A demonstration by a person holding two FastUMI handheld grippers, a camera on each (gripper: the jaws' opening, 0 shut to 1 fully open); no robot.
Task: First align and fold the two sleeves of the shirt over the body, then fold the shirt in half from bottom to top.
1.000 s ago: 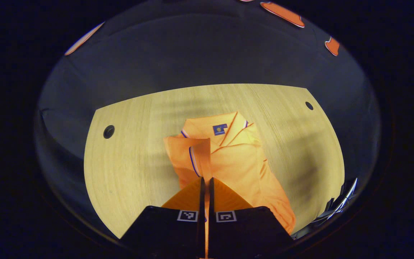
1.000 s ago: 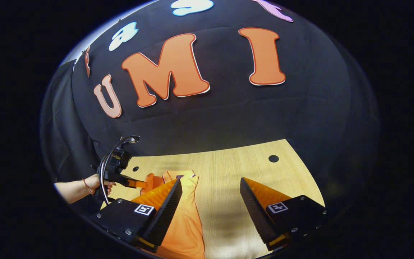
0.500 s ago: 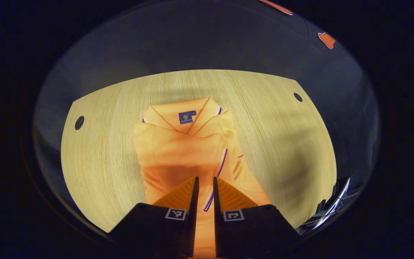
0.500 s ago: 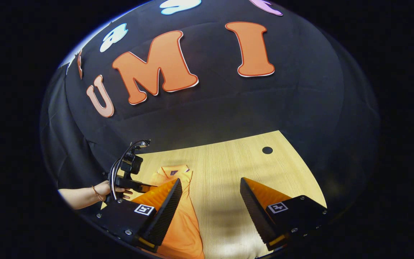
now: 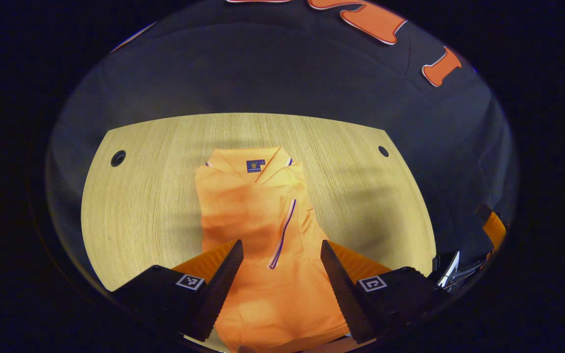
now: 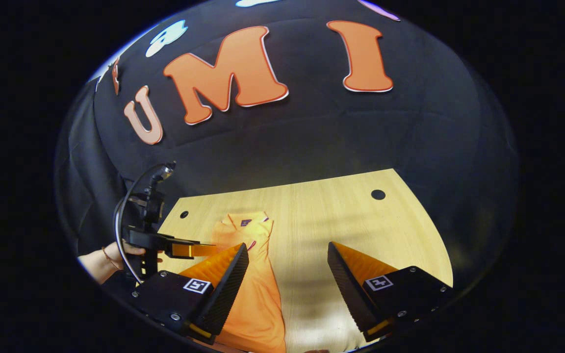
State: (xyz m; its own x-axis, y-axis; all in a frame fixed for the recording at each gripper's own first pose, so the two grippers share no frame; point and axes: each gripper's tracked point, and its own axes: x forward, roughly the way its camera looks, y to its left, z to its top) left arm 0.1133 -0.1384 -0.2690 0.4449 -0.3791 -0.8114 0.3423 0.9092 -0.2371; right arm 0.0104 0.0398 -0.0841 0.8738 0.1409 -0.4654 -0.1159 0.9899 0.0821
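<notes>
An orange polo shirt (image 5: 263, 220) lies flat on the wooden table (image 5: 140, 206), collar at the far end. A sleeve with a purple-edged cuff (image 5: 282, 235) rests folded over its body. My left gripper (image 5: 278, 255) hovers open above the shirt's lower half, holding nothing. In the right gripper view the shirt (image 6: 255, 274) is a long narrow strip. My right gripper (image 6: 287, 257) is open and empty; one finger (image 6: 223, 279) stands over the shirt, the other (image 6: 351, 279) over bare table. Farther left, the left gripper (image 6: 189, 249) is held by a hand (image 6: 115, 252).
The table has round holes near its far corners (image 5: 118, 158) (image 5: 383, 151) (image 6: 377, 194). The black booth wall (image 6: 287, 137) rises behind the far edge. The right gripper's body (image 5: 493, 228) shows at the right edge of the left gripper view.
My left gripper carried the sleeve across the body, then opened and let it go. The sleeve now lies flat. The right gripper stayed open and barely moved.
</notes>
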